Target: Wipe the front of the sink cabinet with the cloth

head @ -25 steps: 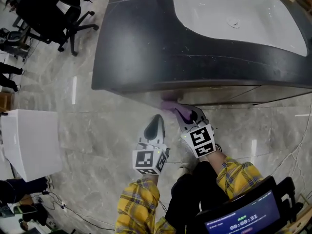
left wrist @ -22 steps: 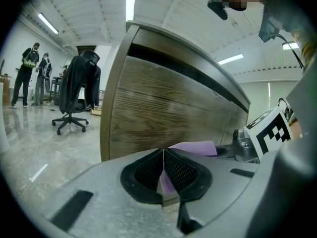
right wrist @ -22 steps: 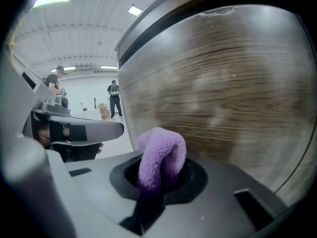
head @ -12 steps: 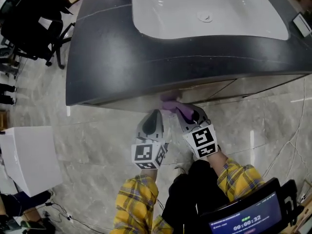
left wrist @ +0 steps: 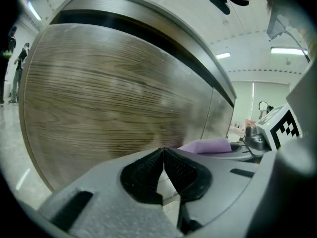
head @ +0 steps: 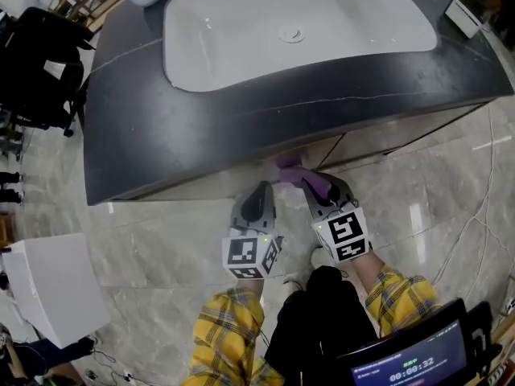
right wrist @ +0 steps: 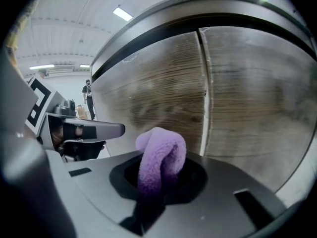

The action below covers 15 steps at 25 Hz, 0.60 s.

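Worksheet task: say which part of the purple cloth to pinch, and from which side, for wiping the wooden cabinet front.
Pinch the cloth at its gathered ends, coming from the side away from the cabinet front, as the right gripper does. The folded loop then sticks out past the jaws as a soft pad facing the wood.

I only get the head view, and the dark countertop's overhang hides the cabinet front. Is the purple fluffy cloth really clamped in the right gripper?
Observer: Yes, the right gripper is shut on the folded purple fluffy cloth; a loop stands out of its jaws.
Operator: What is ahead of it?
Observer: The wood-grain cabinet front; in its view the cloth sits just left of the vertical door seam.
Operator: And the other one?
Observer: The left gripper is shut, jaws together on nothing.
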Tool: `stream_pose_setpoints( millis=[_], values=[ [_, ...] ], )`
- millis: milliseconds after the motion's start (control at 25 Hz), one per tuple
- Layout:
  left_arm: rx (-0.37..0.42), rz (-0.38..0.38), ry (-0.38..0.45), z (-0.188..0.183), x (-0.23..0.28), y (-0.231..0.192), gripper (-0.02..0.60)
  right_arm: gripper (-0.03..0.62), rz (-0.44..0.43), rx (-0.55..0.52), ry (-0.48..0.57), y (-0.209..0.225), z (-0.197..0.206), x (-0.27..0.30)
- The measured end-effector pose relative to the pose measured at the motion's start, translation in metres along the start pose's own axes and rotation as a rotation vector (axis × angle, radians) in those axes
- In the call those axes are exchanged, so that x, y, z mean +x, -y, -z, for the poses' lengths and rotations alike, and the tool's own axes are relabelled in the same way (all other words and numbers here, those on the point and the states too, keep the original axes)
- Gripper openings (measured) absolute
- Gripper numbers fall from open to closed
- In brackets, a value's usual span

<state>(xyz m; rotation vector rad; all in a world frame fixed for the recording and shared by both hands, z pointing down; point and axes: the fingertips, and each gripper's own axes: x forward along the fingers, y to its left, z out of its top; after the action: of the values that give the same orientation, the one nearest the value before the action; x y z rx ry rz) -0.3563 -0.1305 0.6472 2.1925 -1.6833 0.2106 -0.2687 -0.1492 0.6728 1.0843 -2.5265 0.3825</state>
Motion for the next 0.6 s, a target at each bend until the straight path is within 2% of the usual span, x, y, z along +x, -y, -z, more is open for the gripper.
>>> stream_pose_setpoints(
  millis=[600],
  values=[
    [0.025,0.151,-0.024,0.014,0.058,0.069,0.008,0.041,0.131,0.051,-0.004,0.083,0.027,-0.025]
  ],
)
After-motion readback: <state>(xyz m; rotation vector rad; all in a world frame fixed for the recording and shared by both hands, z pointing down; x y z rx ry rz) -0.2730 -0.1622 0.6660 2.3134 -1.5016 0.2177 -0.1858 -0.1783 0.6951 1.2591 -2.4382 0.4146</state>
